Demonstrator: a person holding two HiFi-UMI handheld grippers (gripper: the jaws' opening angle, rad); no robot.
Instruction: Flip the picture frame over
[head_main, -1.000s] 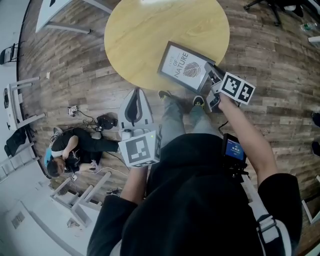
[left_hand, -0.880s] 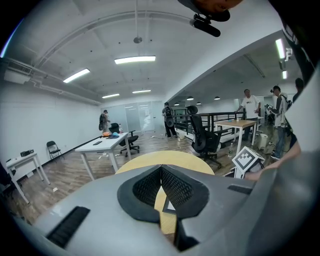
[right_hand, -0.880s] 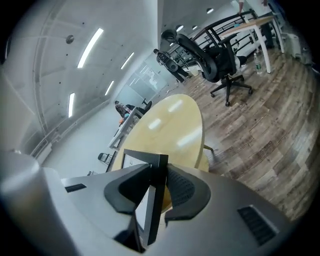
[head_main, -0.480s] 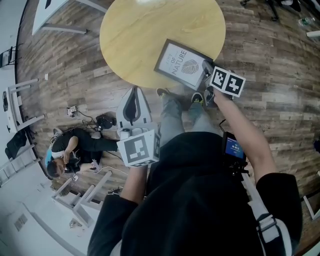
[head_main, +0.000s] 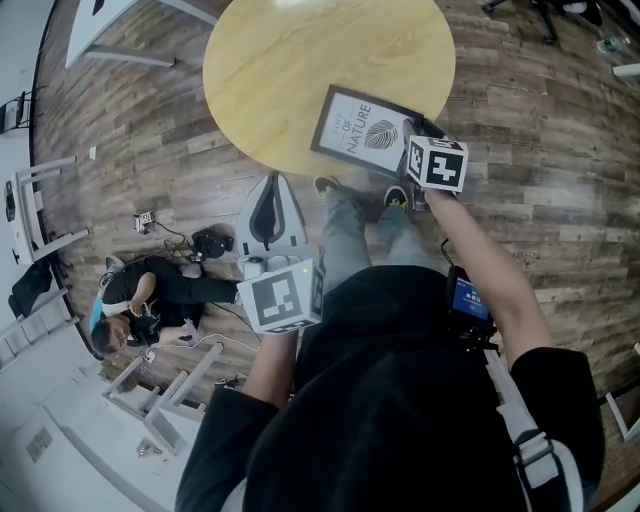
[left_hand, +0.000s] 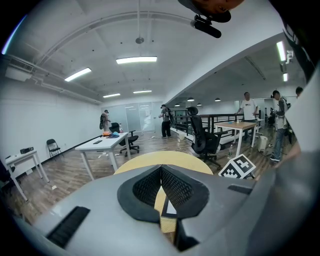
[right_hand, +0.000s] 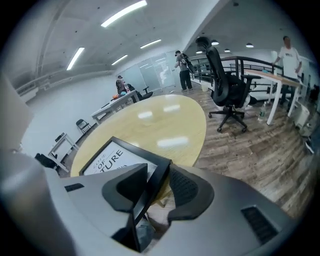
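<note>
The round table (head_main: 290, 70) is showing a light wood top, smooth, and it is shining a little in patches. The picture frame (head_main: 362, 128) is wearing a smooth black rim, and the white sheet inside is looking like flat paper. The floor (head_main: 140, 130) is showing dark wood boards with streaky grain, gleaming softly. The left gripper (left_hand: 161, 170) is looking like dull grey plastic, and its black pads (left_hand: 177, 189) are showing a rough criss-cross skin.

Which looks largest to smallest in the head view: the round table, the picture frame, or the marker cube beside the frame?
1. Round table
2. Picture frame
3. Marker cube, smallest, though it is probably nearer the camera, which enlarges it.
</note>
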